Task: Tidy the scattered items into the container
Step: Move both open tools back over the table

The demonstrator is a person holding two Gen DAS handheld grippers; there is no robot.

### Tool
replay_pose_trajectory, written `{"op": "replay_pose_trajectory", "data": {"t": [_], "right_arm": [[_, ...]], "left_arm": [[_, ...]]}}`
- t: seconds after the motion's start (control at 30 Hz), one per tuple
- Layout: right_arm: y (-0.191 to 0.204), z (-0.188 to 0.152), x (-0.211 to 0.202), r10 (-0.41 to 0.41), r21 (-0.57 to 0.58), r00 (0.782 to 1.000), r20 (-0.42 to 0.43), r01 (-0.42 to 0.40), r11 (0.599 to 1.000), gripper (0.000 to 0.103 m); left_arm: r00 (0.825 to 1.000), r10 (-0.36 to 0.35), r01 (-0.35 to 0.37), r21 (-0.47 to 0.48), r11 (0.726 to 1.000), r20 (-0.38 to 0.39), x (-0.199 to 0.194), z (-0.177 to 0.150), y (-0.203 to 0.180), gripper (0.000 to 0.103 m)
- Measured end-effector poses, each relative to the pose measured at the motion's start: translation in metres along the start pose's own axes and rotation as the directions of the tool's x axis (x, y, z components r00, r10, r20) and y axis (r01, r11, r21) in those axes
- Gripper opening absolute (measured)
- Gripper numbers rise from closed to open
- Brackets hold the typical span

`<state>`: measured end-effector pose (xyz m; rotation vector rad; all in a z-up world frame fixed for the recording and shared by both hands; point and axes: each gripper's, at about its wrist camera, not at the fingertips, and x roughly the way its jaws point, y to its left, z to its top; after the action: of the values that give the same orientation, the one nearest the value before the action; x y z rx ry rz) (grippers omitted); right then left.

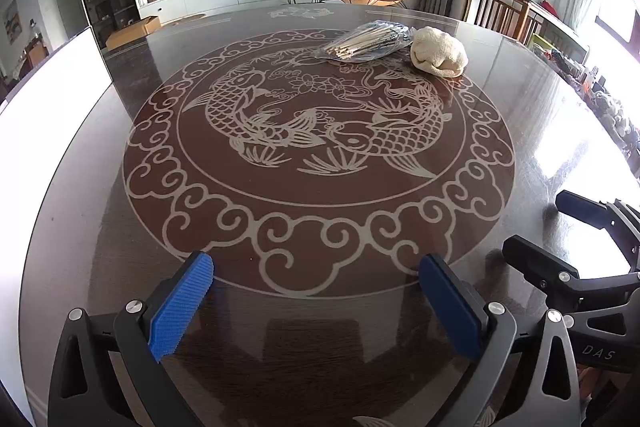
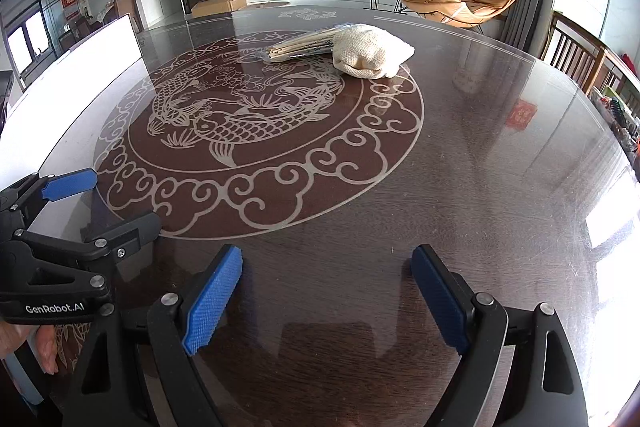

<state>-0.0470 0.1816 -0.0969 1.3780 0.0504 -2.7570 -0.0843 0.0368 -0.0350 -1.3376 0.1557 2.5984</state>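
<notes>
While both grippers hang low over the near edge of the table [image 1: 100, 227], nothing is in either one. Left gripper [image 1: 316, 301]: jaws spread wide, only bare tabletop between the blue pads [image 1: 180, 307]. Right gripper [image 2: 326, 297]: jaws likewise apart and empty.

The items sit together on the far side of the fish pattern: a bag of chopsticks [image 1: 368, 41] lying flat, and a cream cloth [image 1: 438, 53] bunched just beside it, touching or nearly so. From the right-hand view the cloth [image 2: 370, 53] overlaps the end of the bag [image 2: 300, 45].

No container shows in either view; cannot tell where it stands. A white panel at the left edge is unclear.

Step in hand, by my reading: the reach across to the first item. Advice: take the cloth first, since it partly covers the bag; pinch the high fold. For the bag, come in across the bundle, not along it. The film looks slippery on that glossy top, so close firmly mid-length.
</notes>
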Motion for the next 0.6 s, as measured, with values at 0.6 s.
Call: {"op": "replay_pose_trajectory", "data": {"t": [0.6], "right_arm": [[-0.001,0.013,0.012,0.023,-0.029,1.000,-0.013,-0.023,0.999,0.092]], "left_arm": [[1.000,-0.002,0.002,0.009,1.000,-0.001,-0.001,-0.001,0.000,0.103]]}}
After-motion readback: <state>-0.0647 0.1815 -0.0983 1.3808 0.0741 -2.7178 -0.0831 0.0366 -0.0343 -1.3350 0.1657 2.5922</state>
